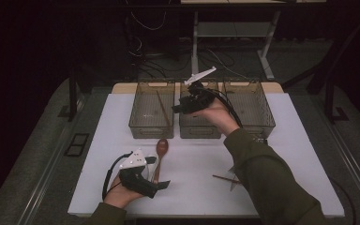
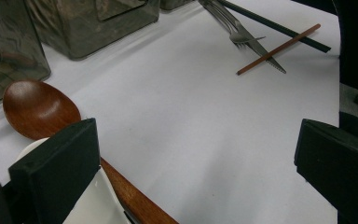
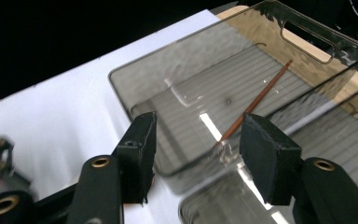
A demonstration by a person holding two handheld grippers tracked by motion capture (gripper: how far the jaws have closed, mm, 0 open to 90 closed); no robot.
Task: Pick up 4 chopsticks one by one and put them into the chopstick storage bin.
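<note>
- The right gripper (image 1: 180, 108) is being held over the bins, jaws spread and empty.
- A chopstick (image 3: 254, 106) is lying in the left bin (image 1: 152, 108).
- The left gripper (image 1: 161, 178) is being rested on the table (image 1: 197, 187), jaws spread beside the wooden spoon (image 1: 161, 147).

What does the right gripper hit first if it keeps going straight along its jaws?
Probably the left bin, whose floor holds a brown chopstick. The right gripper is open and empty; depth is unclear.
</note>
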